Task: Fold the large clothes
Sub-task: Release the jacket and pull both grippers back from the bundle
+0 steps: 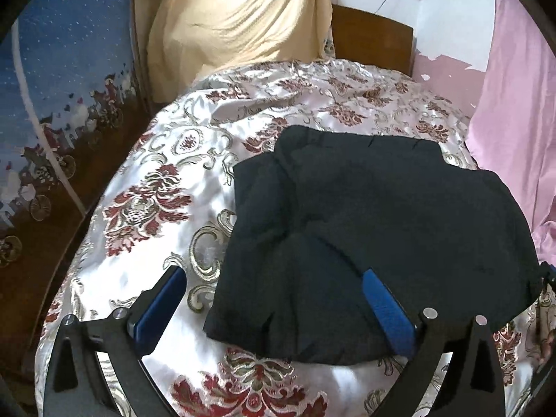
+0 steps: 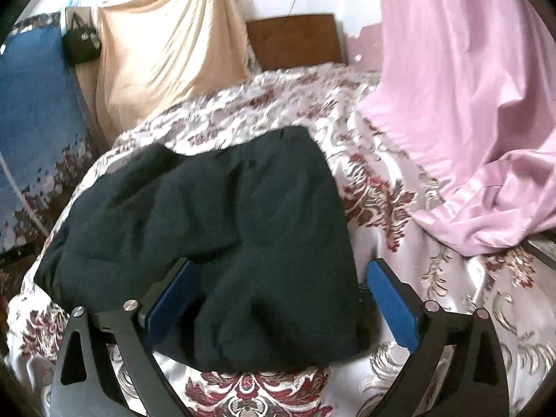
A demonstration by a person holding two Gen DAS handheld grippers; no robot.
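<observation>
Garment [image 1: 365, 215]: dark, matte, folded into a lumpy rectangle.
Bedspread [image 1: 156, 173]: glossy satin, floral brocade.
Left gripper [image 1: 274, 285]: jaws spread wide, nothing gripped.
Right gripper [image 2: 281, 274]: likewise.

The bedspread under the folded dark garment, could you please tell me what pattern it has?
The bedspread is shiny white satin with dark red and gold floral damask motifs, clearest in the left wrist view.
</observation>
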